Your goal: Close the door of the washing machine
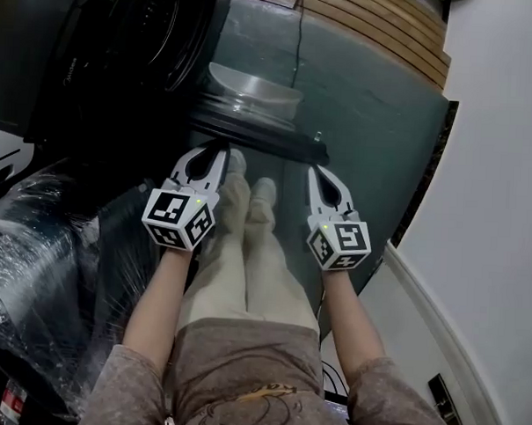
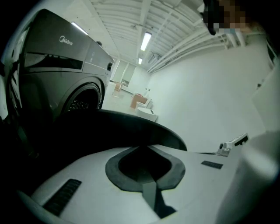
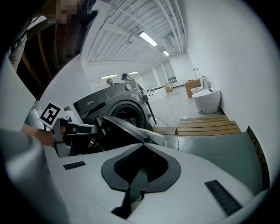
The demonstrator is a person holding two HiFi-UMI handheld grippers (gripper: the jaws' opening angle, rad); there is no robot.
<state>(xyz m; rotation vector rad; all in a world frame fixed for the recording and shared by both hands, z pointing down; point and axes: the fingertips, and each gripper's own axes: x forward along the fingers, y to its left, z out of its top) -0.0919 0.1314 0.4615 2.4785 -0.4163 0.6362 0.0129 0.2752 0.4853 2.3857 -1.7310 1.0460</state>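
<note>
Glass-bowled washer door [image 1: 253, 97] open just ahead of the tips. Jaws of left gripper [image 1: 223, 146] and right gripper [image 1: 314, 169] together, empty. Risk: push glances off curved rim.

A dull green floor [image 1: 377, 89] spreads beneath and ahead of both pairs of jaws. Beyond the right jaws lies a slatted wooden platform [image 3: 208, 124]. Farther off, a white toilet [image 3: 206, 99] stands against a white wall [image 3: 218, 52] that runs along their right side. Overhead, a white ribbed ceiling [image 2: 122, 17] carries lit strip lights [image 2: 145, 40]. Far ahead of the left jaws sit brown boxes [image 2: 139, 101]. Left of those jaws, a dark bulk [image 1: 36, 241] is wrapped in clear plastic.
</note>
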